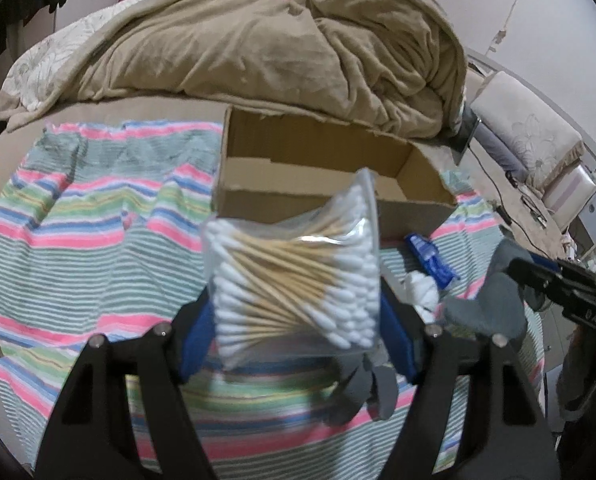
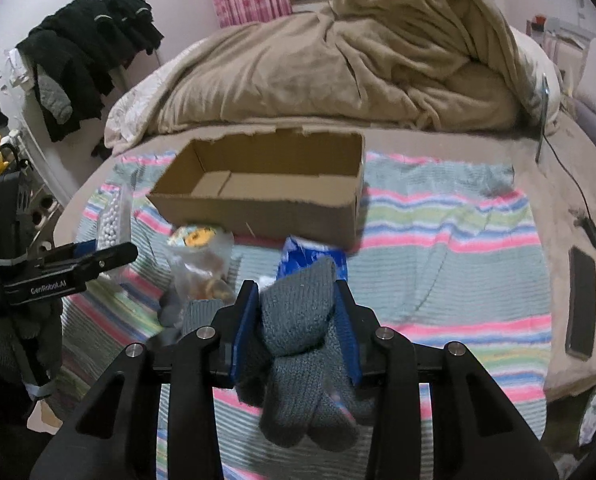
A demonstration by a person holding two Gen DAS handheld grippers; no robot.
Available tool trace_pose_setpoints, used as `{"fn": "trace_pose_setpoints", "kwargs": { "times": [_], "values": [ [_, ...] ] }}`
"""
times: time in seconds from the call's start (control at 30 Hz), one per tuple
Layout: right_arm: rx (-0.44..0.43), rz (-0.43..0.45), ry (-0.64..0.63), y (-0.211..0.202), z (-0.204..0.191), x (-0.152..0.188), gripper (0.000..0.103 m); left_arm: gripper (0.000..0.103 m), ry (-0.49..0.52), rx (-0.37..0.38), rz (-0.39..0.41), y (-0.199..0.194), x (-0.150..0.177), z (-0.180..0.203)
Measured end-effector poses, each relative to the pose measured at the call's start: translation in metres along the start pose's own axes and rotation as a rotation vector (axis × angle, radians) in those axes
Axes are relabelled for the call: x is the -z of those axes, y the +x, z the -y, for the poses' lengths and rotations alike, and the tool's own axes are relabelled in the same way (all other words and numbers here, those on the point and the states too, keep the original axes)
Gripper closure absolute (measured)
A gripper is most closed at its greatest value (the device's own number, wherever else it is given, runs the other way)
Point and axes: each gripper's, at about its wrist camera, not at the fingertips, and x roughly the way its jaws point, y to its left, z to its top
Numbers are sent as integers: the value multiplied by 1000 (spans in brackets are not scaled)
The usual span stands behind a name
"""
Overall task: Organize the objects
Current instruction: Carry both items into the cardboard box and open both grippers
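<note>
My left gripper (image 1: 298,316) is shut on a clear bag of cotton swabs (image 1: 293,276) and holds it above the striped cloth, just in front of an open, empty cardboard box (image 1: 338,200). My right gripper (image 2: 295,324) is shut on a grey knitted glove (image 2: 302,344) whose fingers hang down. The box (image 2: 257,212) lies ahead of it. A blue packet (image 2: 306,254) and a clear bag with a yellow item (image 2: 199,256) lie between the right gripper and the box. The left gripper also shows at the left of the right wrist view (image 2: 77,264).
A striped cloth (image 1: 77,260) covers the bed. A heaped beige blanket (image 1: 277,48) lies behind the box. A blue packet (image 1: 430,256) and white tissue (image 1: 422,288) lie right of the swabs. A black phone (image 2: 582,300) and a cable lie on the right. Dark clothes (image 2: 85,48) hang at left.
</note>
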Motion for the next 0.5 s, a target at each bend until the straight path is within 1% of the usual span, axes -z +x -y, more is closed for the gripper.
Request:
{"fn": "trace_pose_setpoints", "kwargs": {
  "times": [0.17,0.33,0.5],
  "values": [
    [-12,56,-25,-7,2,-20,63,30,18,-11,29,-9,-12,7],
    [-15,112,-57,-10,5,-44,63,30,40,-28,46,-9,-24,14],
    [-13,142,-86,-8,10,-66,63,30,66,-23,55,-6,-35,22]
  ]
}}
